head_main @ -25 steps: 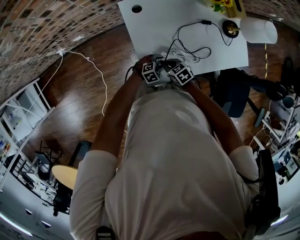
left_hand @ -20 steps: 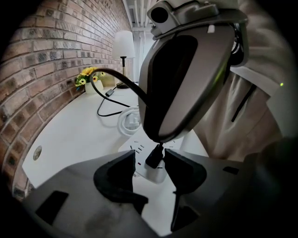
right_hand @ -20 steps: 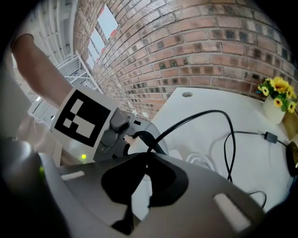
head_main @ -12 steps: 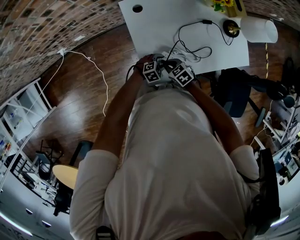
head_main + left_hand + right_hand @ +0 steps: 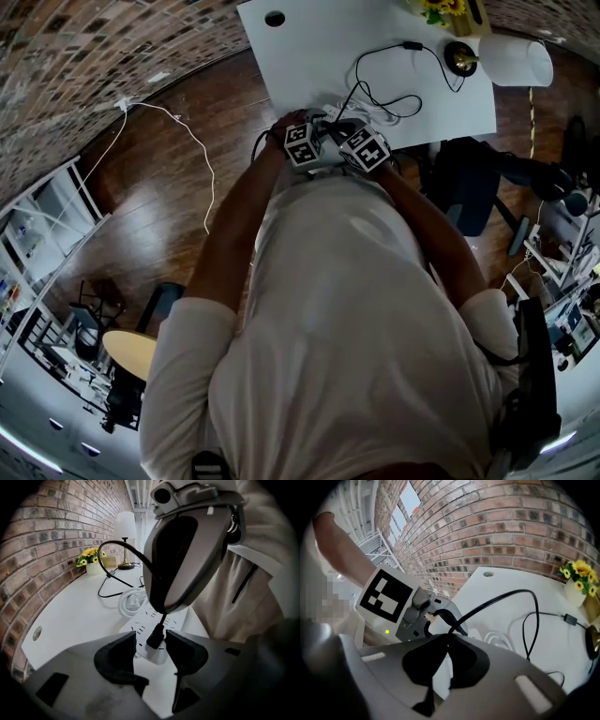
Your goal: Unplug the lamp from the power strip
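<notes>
A white power strip [image 5: 157, 618] lies near the front edge of the white table [image 5: 309, 47]. A black plug [image 5: 154, 638] stands in its near end. My left gripper [image 5: 151, 642] straddles that end, and its pads [image 5: 127, 641] press the strip's sides. Just above, my right gripper [image 5: 447, 641] is shut on the black cord [image 5: 497, 599] close over the plug. That cord loops across the table to the lamp [image 5: 514, 58], which has a white shade and a brass base [image 5: 461, 56]. In the head view, both marker cubes [image 5: 300, 145] sit side by side at the table's edge.
A coiled white cable [image 5: 129, 602] lies beside the strip. Yellow flowers in a pot [image 5: 91, 557] stand by the brick wall [image 5: 56, 531]. The table has a round cable hole [image 5: 273, 17]. A dark chair [image 5: 464, 183] stands to the right, on the wooden floor.
</notes>
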Demonstrator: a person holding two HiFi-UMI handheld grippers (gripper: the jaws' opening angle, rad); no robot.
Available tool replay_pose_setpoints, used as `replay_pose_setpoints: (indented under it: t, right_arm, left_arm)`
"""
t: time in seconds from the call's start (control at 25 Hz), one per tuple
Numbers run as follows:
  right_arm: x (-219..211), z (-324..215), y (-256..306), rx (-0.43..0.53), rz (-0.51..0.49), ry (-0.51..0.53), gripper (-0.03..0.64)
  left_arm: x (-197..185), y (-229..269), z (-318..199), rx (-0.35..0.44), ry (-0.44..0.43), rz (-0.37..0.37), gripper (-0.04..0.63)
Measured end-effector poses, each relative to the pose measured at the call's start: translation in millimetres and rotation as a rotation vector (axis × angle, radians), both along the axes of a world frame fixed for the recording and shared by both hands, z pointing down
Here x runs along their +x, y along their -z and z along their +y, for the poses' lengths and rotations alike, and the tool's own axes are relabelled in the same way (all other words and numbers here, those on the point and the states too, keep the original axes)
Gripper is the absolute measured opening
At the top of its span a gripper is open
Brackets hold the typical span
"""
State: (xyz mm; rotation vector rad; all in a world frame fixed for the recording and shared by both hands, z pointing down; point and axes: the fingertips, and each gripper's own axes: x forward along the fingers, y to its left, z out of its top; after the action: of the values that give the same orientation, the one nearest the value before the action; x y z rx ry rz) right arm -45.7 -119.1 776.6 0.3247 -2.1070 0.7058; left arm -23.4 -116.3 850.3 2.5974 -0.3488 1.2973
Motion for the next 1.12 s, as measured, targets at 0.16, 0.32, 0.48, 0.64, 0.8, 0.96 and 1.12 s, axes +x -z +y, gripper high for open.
replay_pose_setpoints:
  t: [0.16,0.32,0.48,0.64,0.8,0.96,1.12]
  right_arm:
    - [2.7,1.1,-1.7,-0.017,0.002,-0.03,0.009]
    - [-9.6,-2.7,-0.4,-0.024,0.057,0.009,0.008]
    - [-11.6,-9.0,-1.8,-0.054,0.044,-0.016,0.009]
    - [7.7,0.3,0.8,-0.07,0.004,-0.057,0.009]
    - [9.6,4.8,1.1,-0.084,0.026,-0.072,0.009]
    - [-7.3,-10.3,-3.6,-0.08,0.06,-0.034,0.009]
    - [-4.0,-15.8,4.2,-0.11,0.017,-0.075,0.009]
  left_arm:
    - [2.0,1.4,0.8,-0.001,0.004,0.0,0.206]
    - [1.5,1.1,2.3,-0.011,-0.003,-0.028,0.204]
    - [1.5,1.3,2.9,-0.018,0.01,-0.031,0.198]
    - [2.0,0.8,3.6,-0.009,0.004,-0.019,0.206]
    - [8.0,1.3,6.1,-0.002,0.01,-0.026,0.206]
    - [7.7,1.6,7.4,-0.012,0.017,-0.039,0.195]
    - [5.2,2.2,8.3,-0.011,0.021,-0.025,0.196]
